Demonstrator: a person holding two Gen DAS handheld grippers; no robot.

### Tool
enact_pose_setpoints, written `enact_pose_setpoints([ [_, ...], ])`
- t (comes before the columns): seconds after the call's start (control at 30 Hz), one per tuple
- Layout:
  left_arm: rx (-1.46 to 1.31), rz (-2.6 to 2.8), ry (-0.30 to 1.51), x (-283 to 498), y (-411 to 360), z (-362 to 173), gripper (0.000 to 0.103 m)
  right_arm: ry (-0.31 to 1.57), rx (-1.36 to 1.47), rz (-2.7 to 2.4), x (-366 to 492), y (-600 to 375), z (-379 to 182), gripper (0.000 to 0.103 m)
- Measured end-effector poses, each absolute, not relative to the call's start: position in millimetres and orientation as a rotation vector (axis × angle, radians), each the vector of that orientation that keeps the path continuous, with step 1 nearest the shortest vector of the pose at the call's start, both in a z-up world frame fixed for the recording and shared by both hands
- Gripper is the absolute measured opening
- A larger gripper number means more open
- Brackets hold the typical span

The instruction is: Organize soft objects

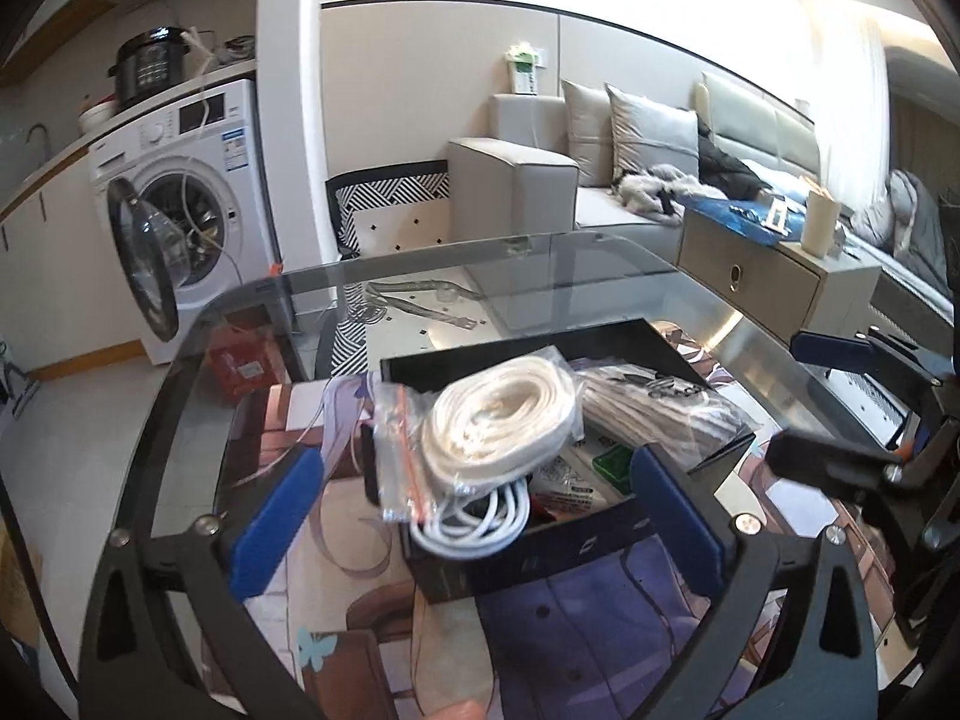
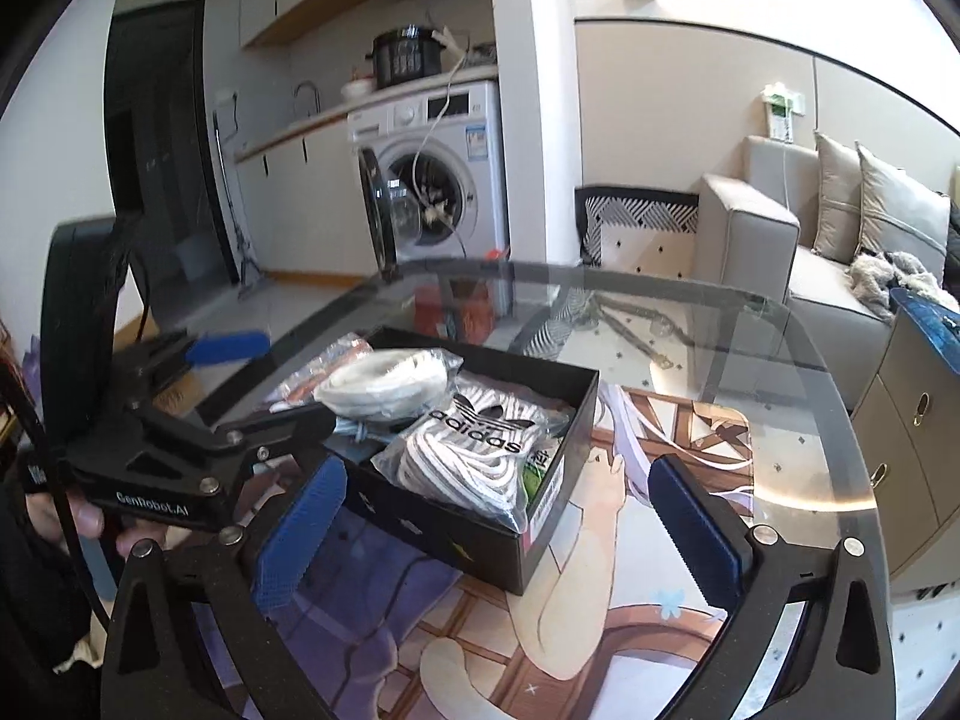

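- So, left wrist view first: the left gripper (image 1: 474, 516) has its blue-padded jaws spread wide with nothing pinched. The open black cardboard box (image 1: 540, 558) sits dead centre of the frame, right between and just past the fingers, on the glass-topped table (image 1: 600, 264).
- Same view: the clear zip bag of coiled white cord (image 1: 498, 420) lies on top at the box's left side, hanging over the near-left rim, its long axis running from lower left to upper right. It's straight ahead of this gripper.
- Right wrist view: the right gripper (image 2: 501, 525) is also wide open and empty. The box (image 2: 480, 540) is centre-left of frame, and the clear bag of grey-and-white striped laces with a black trefoil logo (image 2: 474, 450) fills its near corner, just ahead of the left-hand pad.
- My guess: each hand is nearest its own bag, so the left gripper takes the overhanging white cord bag if it needs tucking in.
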State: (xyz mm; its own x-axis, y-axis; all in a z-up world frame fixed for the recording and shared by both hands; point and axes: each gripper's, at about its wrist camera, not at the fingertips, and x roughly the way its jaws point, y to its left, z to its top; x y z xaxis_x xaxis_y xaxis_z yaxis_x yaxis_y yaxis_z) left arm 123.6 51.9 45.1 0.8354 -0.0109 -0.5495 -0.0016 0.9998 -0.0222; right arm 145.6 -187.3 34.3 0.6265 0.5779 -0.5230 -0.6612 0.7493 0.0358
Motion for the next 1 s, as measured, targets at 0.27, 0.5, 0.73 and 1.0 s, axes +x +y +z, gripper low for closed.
enact_pose_setpoints([
  [0.27,-0.011,0.03,0.546,104,53,32,0.103,0.452,-0.14,0.708,129,-191,29,0.103],
  [0.5,-0.025,0.049,0.515,91,57,25,0.103,0.415,-0.119,0.719,121,-188,19,0.103],
  [0.73,-0.055,0.076,0.494,83,66,16,0.103,0.387,-0.124,0.706,117,-187,12,0.103],
  [1.0,-0.058,0.078,0.495,84,67,11,0.103,0.375,-0.134,0.695,117,-189,7,0.103],
])
